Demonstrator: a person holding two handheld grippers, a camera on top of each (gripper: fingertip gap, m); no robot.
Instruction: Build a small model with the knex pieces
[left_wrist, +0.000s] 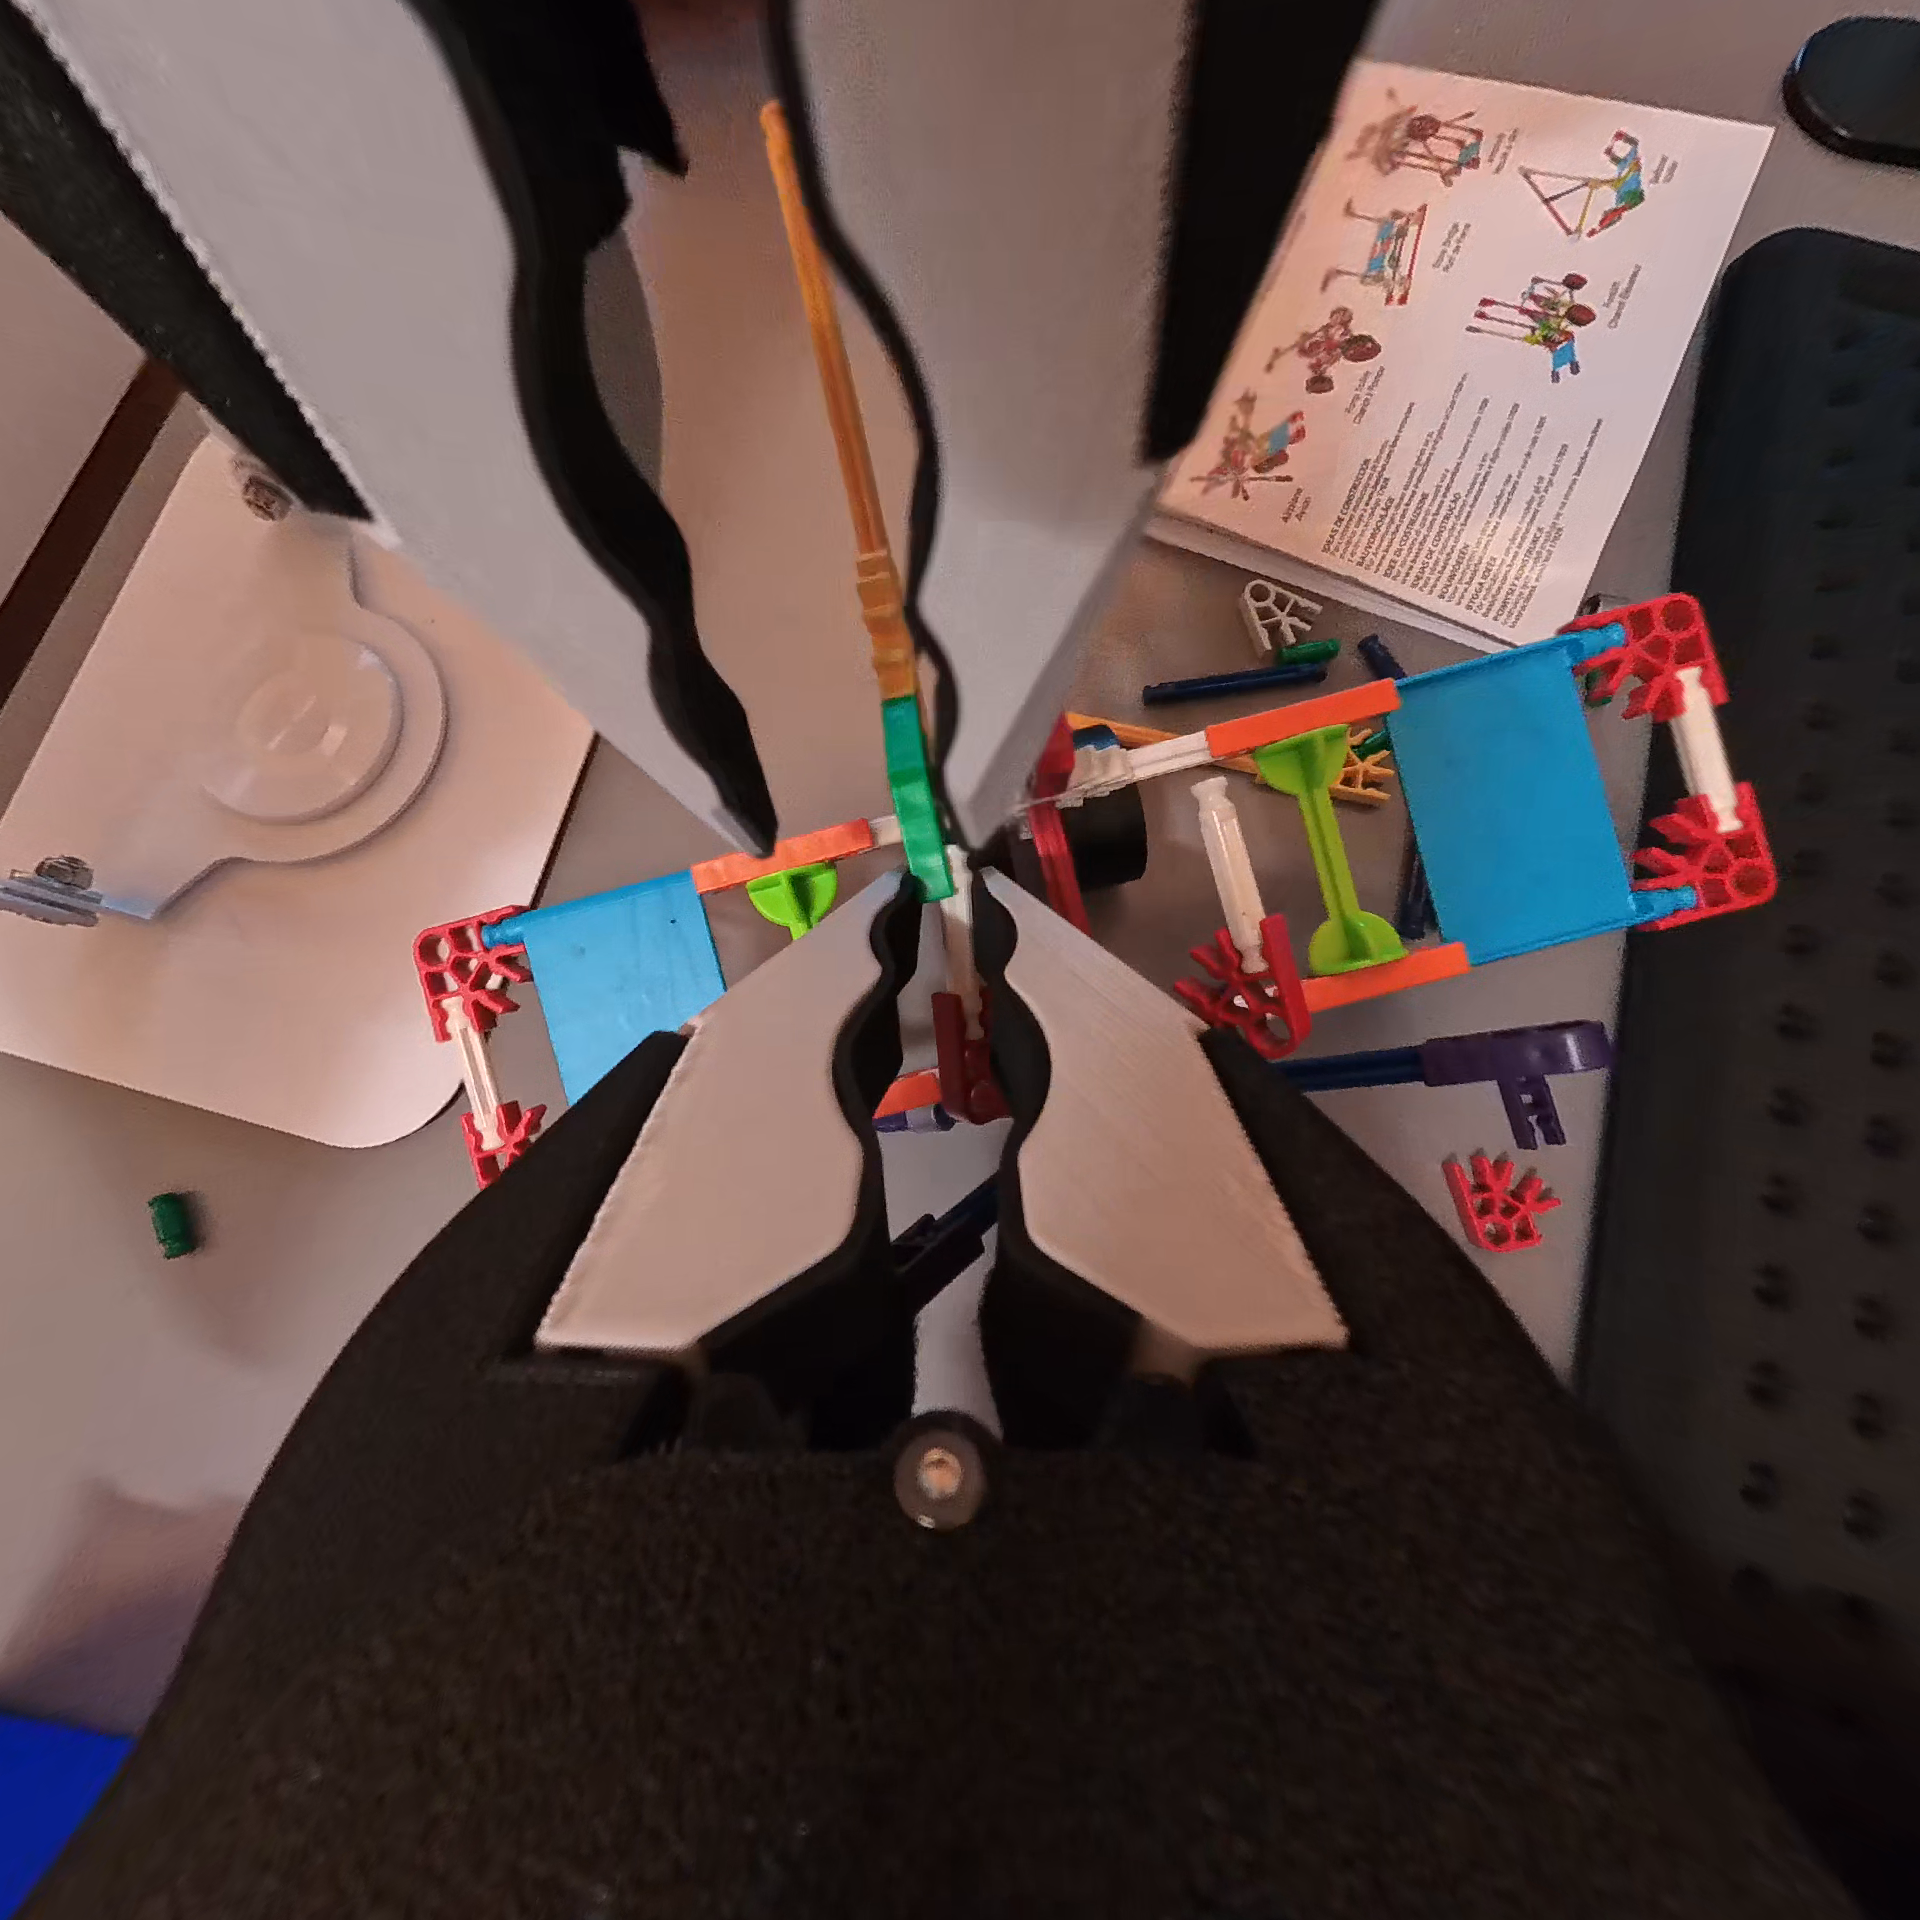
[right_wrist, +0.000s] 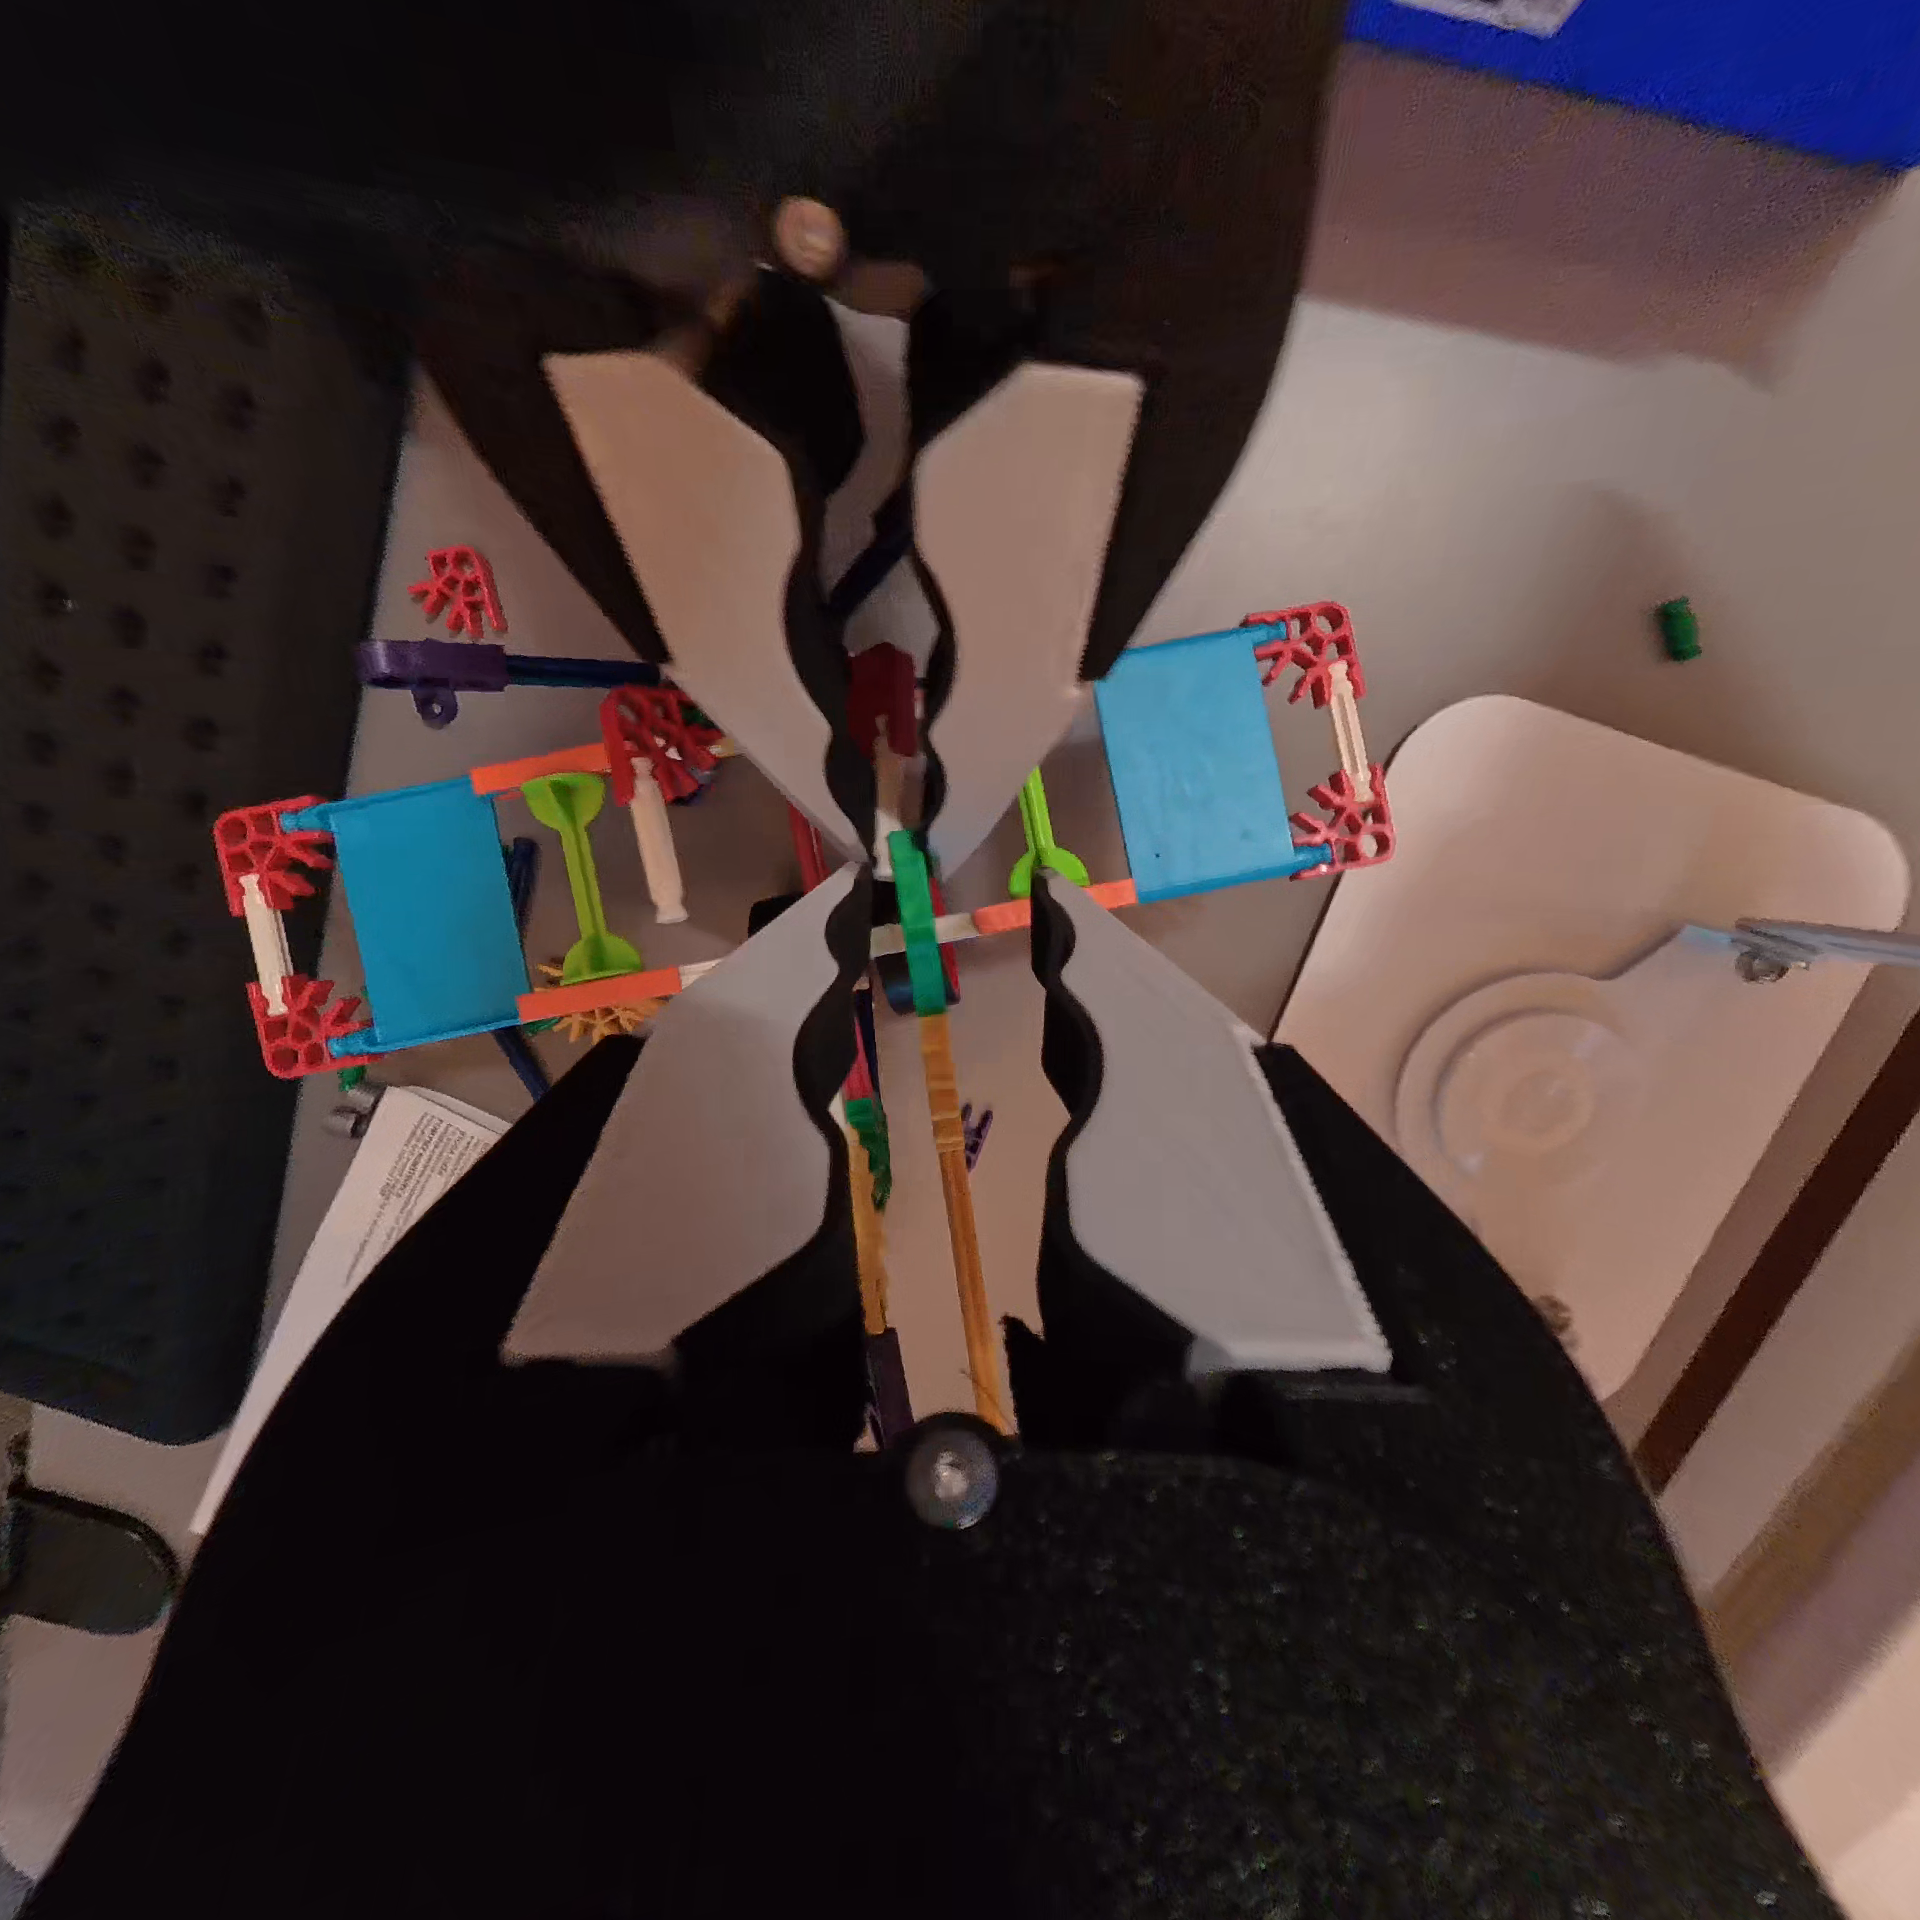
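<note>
Up front, left gripper, jaws nearly closed and pinching a white rod plugged into a dark red connector. Going left to right: tiny green piece loose on the table, white base plate, then one blue-panel frame half hidden behind that gripper. Dead centre, green connector on a yellow rod, running between the right gripper jaws, parted narrowly but wider than the rod. Further right, second blue-panel frame, loose red connector, printed booklet, black mat.
</note>
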